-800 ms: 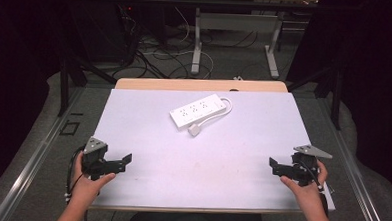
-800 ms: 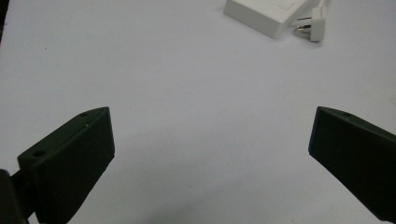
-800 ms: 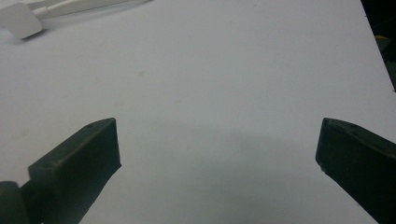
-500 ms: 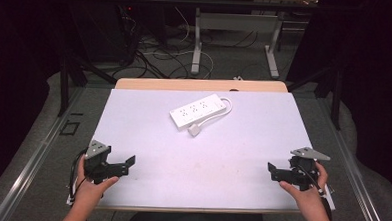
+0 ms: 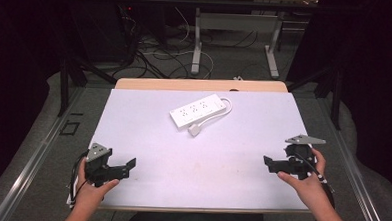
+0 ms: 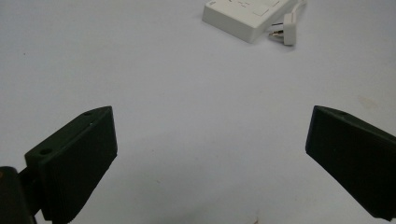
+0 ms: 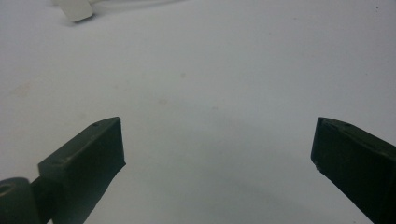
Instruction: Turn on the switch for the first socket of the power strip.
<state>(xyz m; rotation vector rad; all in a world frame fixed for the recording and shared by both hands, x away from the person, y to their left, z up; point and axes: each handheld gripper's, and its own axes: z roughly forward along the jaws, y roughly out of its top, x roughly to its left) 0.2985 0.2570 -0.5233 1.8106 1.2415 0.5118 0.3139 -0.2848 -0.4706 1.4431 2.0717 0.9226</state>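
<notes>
white power strip (image 5: 198, 110) lies mid-table, well apart from both tools; left gripper (image 5: 126, 163) and right gripper (image 5: 268, 161) gape, grasping nothing

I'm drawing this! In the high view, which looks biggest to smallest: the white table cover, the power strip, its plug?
1. White table cover, biggest by far.
2. Power strip.
3. Plug, smallest, lying just in front of the strip.
</notes>
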